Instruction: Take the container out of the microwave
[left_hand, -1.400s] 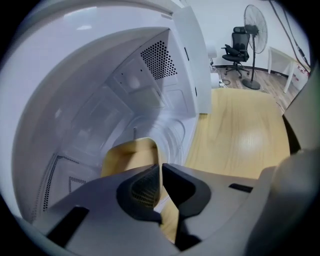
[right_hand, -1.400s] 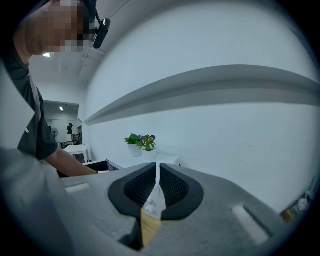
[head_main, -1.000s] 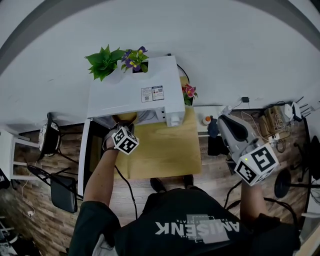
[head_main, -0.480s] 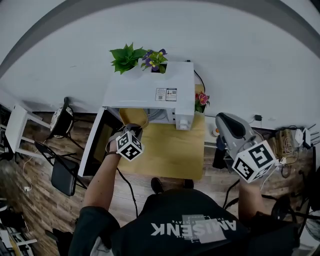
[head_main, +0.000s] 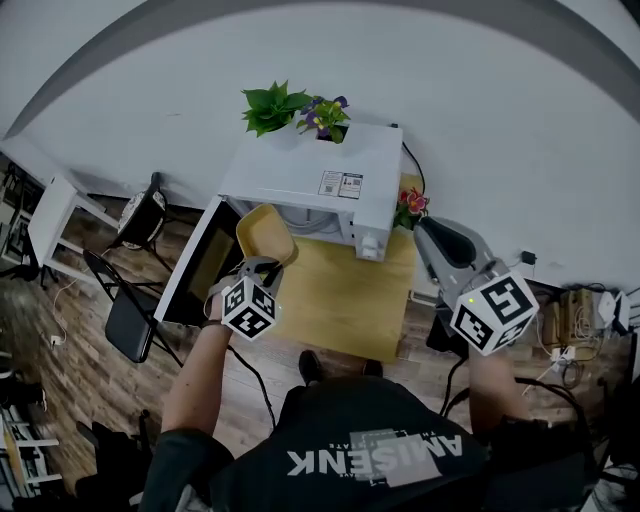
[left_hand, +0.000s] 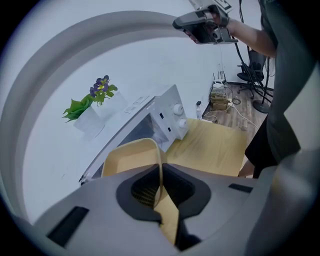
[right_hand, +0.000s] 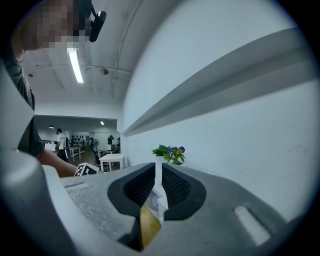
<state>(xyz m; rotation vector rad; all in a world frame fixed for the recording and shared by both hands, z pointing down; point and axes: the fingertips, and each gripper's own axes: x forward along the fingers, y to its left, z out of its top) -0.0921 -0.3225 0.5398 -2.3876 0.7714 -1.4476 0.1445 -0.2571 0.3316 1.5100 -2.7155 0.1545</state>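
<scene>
A shallow yellow container (head_main: 265, 233) hangs in front of the open white microwave (head_main: 320, 180), clear of its cavity and above the wooden table (head_main: 345, 300). My left gripper (head_main: 258, 268) is shut on the container's near rim. In the left gripper view the thin yellow rim (left_hand: 127, 157) runs between the pads of the left gripper (left_hand: 161, 185). My right gripper (head_main: 425, 228) is held up beside the microwave's right end, jaws together and holding nothing. In the right gripper view the right gripper (right_hand: 159, 182) points level toward the wall.
The microwave door (head_main: 200, 265) hangs open to the left. Potted plants (head_main: 295, 108) stand on top of the microwave and a small flower pot (head_main: 410, 205) beside it. A black chair (head_main: 130, 320) and a white side table (head_main: 60, 215) stand on the left.
The left gripper has drawn the yellow container out of the microwave cavity and lifted it toward me. The right gripper stays beside the microwave's right end.
</scene>
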